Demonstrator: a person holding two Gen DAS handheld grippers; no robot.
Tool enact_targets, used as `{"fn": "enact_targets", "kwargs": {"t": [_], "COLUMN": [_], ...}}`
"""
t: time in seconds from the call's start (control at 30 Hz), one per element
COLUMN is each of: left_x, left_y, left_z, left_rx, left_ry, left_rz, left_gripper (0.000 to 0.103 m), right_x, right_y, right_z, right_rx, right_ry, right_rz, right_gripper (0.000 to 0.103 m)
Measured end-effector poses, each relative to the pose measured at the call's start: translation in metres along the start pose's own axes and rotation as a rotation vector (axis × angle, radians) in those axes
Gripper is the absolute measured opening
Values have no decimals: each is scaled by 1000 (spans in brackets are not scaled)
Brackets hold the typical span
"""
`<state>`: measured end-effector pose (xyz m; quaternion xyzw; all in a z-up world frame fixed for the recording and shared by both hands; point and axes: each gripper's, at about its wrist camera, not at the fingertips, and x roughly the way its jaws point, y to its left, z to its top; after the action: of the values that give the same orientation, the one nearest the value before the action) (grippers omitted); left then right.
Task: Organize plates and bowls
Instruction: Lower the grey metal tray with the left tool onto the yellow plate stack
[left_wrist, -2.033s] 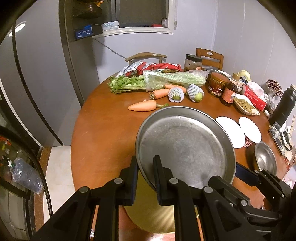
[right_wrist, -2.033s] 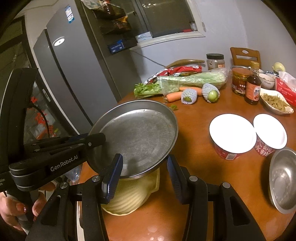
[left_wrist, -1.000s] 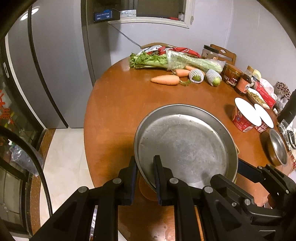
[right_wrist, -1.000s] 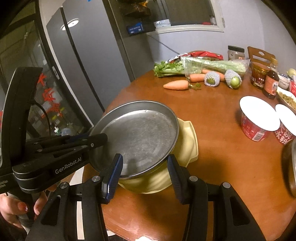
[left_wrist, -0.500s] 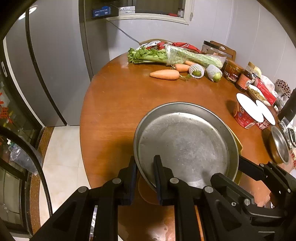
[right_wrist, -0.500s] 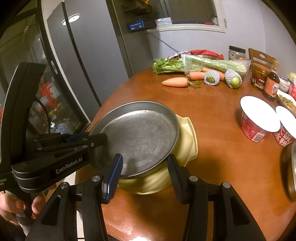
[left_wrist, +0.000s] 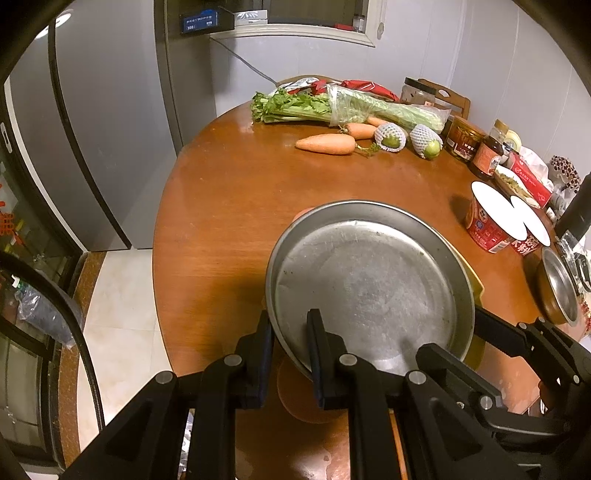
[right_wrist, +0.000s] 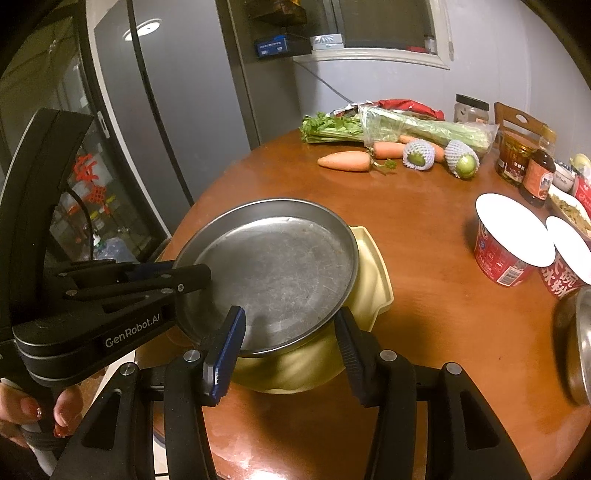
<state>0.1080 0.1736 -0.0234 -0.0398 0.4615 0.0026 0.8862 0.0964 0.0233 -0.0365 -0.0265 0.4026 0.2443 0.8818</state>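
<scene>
A large round steel pan (left_wrist: 369, 288) sits on top of a pale yellow bowl (right_wrist: 369, 266) near the front edge of the round wooden table (left_wrist: 229, 221). My left gripper (left_wrist: 290, 325) is shut on the pan's near rim, one finger inside and one outside; in the right wrist view it (right_wrist: 192, 275) reaches in from the left. My right gripper (right_wrist: 286, 332) straddles the yellow bowl under the pan, and its pads touch the bowl's sides. Something flat and orange (left_wrist: 306, 398) shows under the pan at the table edge. A small steel bowl (left_wrist: 557, 291) stands to the right.
Two red instant-noodle cups (left_wrist: 487, 221) with white lids stand right of the pan. Carrots (left_wrist: 325, 144), netted green fruit (left_wrist: 391, 136), bagged celery (left_wrist: 351, 107), jars and a sauce bottle (left_wrist: 487, 155) line the far side. A grey fridge (left_wrist: 110, 129) stands left of the table.
Both grippers carried the pan and the yellow bowl together back toward the near table edge and lower. Over the last half second hardly anything has shifted.
</scene>
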Motion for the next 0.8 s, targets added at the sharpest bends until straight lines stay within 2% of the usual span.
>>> {"fn": "enact_targets", "kwargs": {"t": [0.8], "left_x": [1], "left_y": [-4], "left_z": [-1], "left_rx": [6], "left_ry": [7], "left_rz": [-25], "left_gripper": [19], "right_x": [-5], "right_y": [1], "right_z": [-1], "right_rx": [-22], "right_ry": [-6], "right_rz": [-21], "right_gripper": [60]}}
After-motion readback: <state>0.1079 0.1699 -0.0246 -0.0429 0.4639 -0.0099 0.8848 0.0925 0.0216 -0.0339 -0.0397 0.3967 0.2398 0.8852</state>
